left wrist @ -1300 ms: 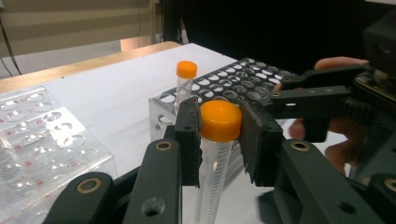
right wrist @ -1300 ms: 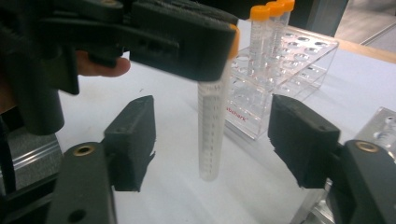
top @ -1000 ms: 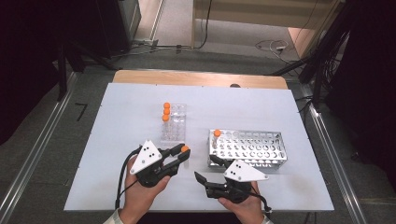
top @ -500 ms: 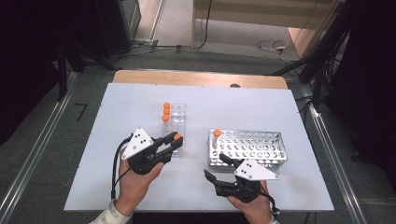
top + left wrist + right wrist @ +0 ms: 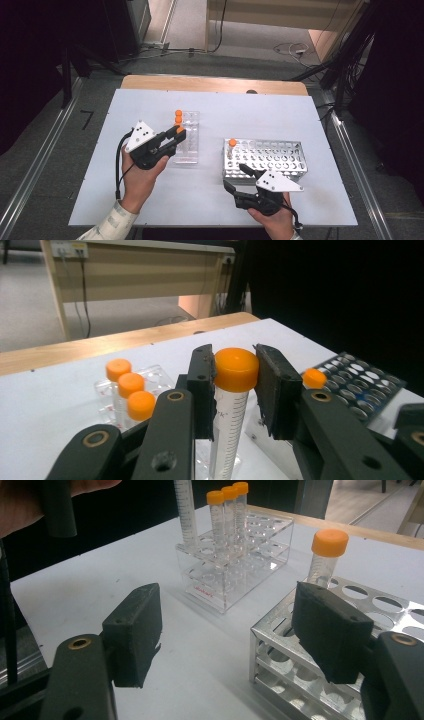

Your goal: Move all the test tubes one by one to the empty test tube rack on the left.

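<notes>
Where the white table [image 5: 150, 200] meets its near edge, a person's right hand holds the right gripper [image 5: 239, 178] low over the surface, its two black jaws standing well apart with nothing between them. In the right gripper view one jaw hangs over bare table and the other sits just in front of the near corner of the metal rack [image 5: 280, 630].

Just beyond that gripper lies the metal rack, a low silver tray of round holes; one orange-capped tube [image 5: 232, 145] stands upright in its far left corner.

To the left, the left gripper [image 5: 179, 134] is clamped on a clear tube [image 5: 227, 410] with printed markings — the jaws press the sides of its orange cap [image 5: 236, 369], and the tube hangs upright beneath them.

This held tube is at the left side of the clear plastic rack [image 5: 190, 150], over its holes. Farther along that rack's left side, two more capped tubes [image 5: 178, 116] stand in a row. Past the table runs a wooden strip [image 5: 210, 84], then floor with cables
</notes>
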A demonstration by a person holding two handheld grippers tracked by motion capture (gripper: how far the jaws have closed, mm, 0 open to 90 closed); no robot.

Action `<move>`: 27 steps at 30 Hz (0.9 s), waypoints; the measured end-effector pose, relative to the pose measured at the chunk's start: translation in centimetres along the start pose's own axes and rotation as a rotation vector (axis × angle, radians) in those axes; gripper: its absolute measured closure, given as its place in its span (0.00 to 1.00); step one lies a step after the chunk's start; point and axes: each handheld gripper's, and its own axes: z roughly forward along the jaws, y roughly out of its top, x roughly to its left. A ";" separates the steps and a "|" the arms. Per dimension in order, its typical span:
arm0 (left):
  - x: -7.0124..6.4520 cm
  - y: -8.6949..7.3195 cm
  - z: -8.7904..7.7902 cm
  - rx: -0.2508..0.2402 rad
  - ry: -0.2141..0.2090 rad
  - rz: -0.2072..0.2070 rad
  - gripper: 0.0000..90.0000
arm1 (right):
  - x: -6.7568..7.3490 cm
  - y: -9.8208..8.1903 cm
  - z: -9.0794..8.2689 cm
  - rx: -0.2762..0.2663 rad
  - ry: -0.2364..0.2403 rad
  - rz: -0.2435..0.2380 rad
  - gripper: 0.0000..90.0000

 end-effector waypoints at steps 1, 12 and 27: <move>0.2 0.1 0.1 0.003 0.006 0.001 0.78 | 0.0 0.0 0.0 0.000 0.000 0.000 0.30; 1.8 0.2 0.9 -0.011 0.095 0.012 0.78 | -0.2 -0.1 0.0 0.002 -0.002 0.003 0.30; 2.2 -0.9 2.1 -0.003 0.144 0.026 0.78 | -0.1 -0.1 0.0 0.004 0.001 -0.001 0.30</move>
